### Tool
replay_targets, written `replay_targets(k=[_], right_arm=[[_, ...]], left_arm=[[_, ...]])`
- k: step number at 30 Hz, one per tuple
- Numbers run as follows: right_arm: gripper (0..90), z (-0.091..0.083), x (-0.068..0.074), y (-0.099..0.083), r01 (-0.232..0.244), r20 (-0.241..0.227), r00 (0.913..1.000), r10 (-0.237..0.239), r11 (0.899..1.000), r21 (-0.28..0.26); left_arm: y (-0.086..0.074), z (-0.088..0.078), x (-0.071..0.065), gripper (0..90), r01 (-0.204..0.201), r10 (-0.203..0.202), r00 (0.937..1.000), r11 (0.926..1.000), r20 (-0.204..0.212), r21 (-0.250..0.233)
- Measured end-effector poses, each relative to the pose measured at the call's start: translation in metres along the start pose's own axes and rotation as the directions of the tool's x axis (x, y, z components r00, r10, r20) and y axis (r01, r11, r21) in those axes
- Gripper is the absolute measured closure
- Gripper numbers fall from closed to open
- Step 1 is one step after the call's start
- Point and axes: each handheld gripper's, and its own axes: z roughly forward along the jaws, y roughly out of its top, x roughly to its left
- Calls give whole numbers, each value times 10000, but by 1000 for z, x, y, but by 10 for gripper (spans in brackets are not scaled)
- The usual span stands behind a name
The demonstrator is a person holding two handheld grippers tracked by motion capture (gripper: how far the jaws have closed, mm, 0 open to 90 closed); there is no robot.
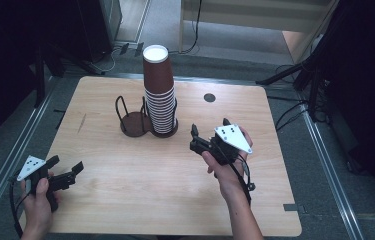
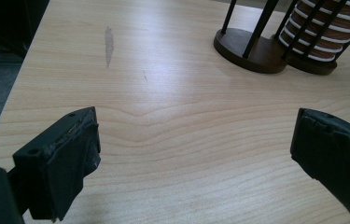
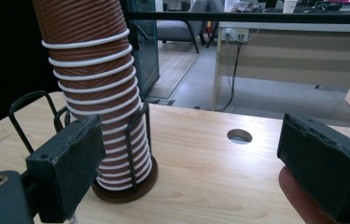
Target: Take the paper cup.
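A tall stack of brown ribbed paper cups (image 1: 159, 95) with white rims stands upside down in the right ring of a dark wire cup holder (image 1: 134, 123). The holder's left ring has nothing in it. My right gripper (image 1: 210, 128) is held to the right of the stack and points at it, its jaws open. In the right gripper view the stack (image 3: 95, 93) rises behind the left jaw, with open space between the jaws (image 3: 186, 163). My left gripper (image 1: 66, 165) is open near the table's front left corner. Its own view looks over bare wood toward the holder's base (image 2: 242, 46).
The wooden table (image 1: 175, 200) has a round cable hole (image 1: 209, 97) at the back right and a faint dark mark (image 1: 81, 122) at the left. Metal rails run along both sides. Stand legs and cables lie on the floor behind.
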Motion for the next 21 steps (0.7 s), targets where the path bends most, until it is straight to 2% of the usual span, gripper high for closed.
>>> replay_targets(k=[4,10,21], right_arm=[[74,8,9,3,-121,-106,9999,121,9999,7],[74,20,25,11,168,-296,9994,-167,9999,9],[73,41,45,25,300,-531,9981,-306,9995,-119]], left_arm=[[0,1,-1,22,-94,94,10000,9999,-5,49],[0,1,-1,22,-93,93,10000,9999,7,77],[0,1,-1,22,-102,102,9999,9999,23,92]])
